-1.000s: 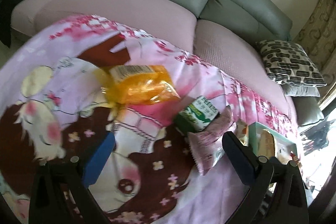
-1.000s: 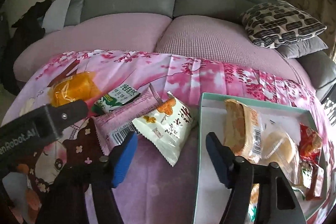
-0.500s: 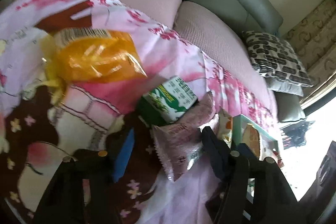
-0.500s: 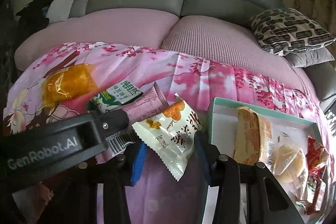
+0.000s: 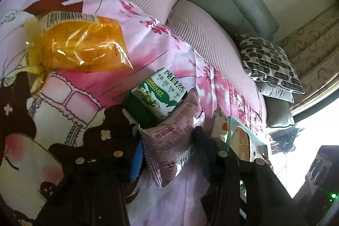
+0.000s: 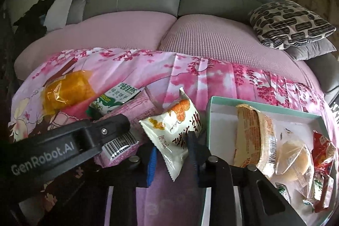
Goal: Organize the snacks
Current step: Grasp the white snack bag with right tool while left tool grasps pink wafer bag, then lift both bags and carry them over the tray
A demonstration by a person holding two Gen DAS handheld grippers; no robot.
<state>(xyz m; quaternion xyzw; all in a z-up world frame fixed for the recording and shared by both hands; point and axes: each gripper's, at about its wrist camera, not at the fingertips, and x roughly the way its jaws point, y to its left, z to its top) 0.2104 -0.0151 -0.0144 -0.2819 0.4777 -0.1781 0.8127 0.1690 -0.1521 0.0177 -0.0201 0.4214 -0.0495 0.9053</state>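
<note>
A pink snack packet [image 5: 167, 130] lies on the flowered pink blanket [image 5: 148, 39], leaning on a green biscuit pack [image 5: 156, 96]. My left gripper [image 5: 169, 147] is closing on the pink packet, and both pads touch its sides. In the right wrist view, a white packet with an orange print [image 6: 175, 124] sits just left of the teal box [image 6: 209, 113]. My right gripper [image 6: 172, 144] is closing on the packet's lower end and pinches it. An orange cellophane bag [image 5: 80, 46] rests further left.
The teal box holds several wrapped snacks, among them a tan cake pack [image 6: 254, 137]. A black-and-white patterned cushion [image 6: 290, 22] lies at the right on the sofa's pink seat [image 6: 211, 39]. The left gripper's black body [image 6: 63, 147] crosses the lower left of the right wrist view.
Both grippers went from wide open to closed around their packets. The left gripper moved forward and down, up to the pink packet. The white packet's lower end now bunches between the right fingers.
</note>
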